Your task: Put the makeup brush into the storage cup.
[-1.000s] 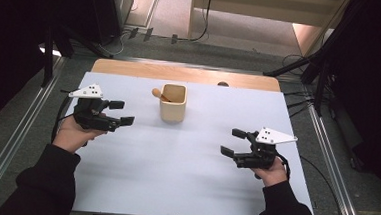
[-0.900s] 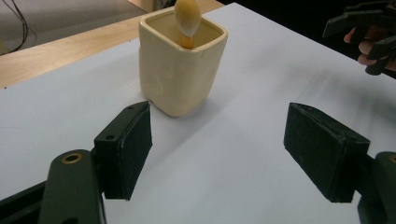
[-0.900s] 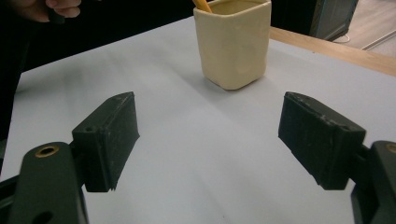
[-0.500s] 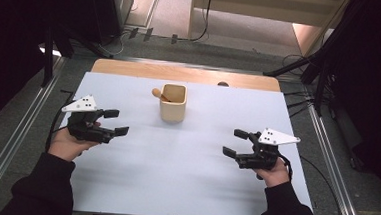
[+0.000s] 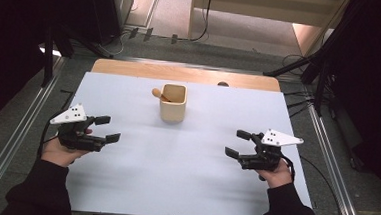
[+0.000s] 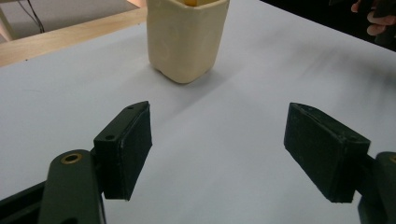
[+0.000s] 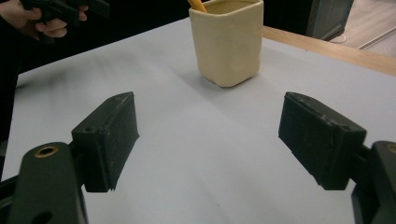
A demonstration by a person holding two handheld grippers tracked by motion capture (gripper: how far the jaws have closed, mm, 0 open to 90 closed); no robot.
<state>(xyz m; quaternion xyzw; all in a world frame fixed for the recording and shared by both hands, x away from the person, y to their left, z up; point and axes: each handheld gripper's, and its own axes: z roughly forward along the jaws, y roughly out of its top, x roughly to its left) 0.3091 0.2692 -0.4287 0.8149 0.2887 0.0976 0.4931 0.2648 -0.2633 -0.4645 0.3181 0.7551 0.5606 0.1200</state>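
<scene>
High view first: a person's two dark-sleeved forearms come in from the near edge of the pale grey-white tabletop [image 5: 184, 177], each hand wrapped around a black two-jaw gripper topped by a grey three-cornered plate. The left gripper [image 5: 108, 129] sits near the table's left edge, held low over the surface with its jaws pointing inward toward the middle of the table. The left hand [image 5: 61, 149] grips the body from below and behind, thumb side up. The right gripper [image 5: 240, 144] mirrors it near the right edge, jaws pointing inward and slightly toward the far side, with the right hand [image 5: 274, 174] curled under its rear.

Between them, toward the far side of the table and well apart from both grippers, stands a cream-coloured, square-sided cup with rounded corners [image 5: 173, 102], upright. A light wooden spoon-like utensil [image 5: 158, 93] leans out of its left rim.

Left gripper view looks level across the table: the jaws stand wide apart with only bare tabletop between them, released and grasping nothing, and the cup [image 6: 187, 37] rises ahead, just left of centre. Right gripper view shows the same for the other tool: jaws spread wide, nothing between the pads, the cup [image 7: 229, 42] ahead of them with the utensil's tip [image 7: 197, 4] showing above its rim.
</scene>
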